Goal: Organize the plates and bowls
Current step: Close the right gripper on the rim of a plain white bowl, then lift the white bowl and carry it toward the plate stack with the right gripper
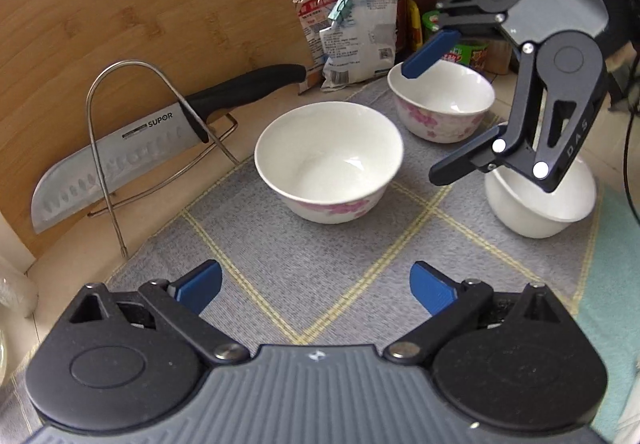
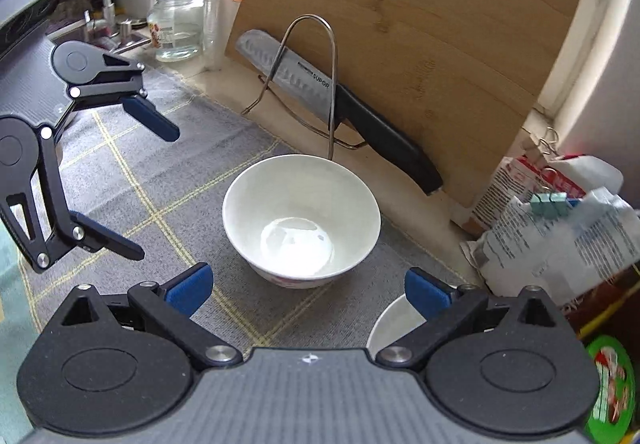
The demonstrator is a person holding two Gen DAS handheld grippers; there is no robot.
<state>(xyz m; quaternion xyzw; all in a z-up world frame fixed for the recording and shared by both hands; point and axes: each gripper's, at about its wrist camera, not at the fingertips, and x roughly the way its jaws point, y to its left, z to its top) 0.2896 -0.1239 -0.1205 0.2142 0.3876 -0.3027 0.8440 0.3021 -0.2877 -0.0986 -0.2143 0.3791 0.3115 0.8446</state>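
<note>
Just beyond right hand-held gripper (image 2: 308,290): bowl (image 2: 301,220)

Glossy ceramic bowl (image 1: 329,160) on rough woven cloth mat (image 1: 340,272); matt wood board (image 1: 132,16).

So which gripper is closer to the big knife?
Left, I think. The left gripper is open over the mat, with the knife on its left. The right gripper hovers beyond the bowls, farther away.

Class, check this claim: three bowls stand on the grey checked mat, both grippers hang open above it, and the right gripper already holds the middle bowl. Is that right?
Not quite. The right gripper holds nothing: the left wrist view shows its fingers spread, clear of the middle bowl. The rest stands: three bowls on the grey mat, both grippers open.
</note>
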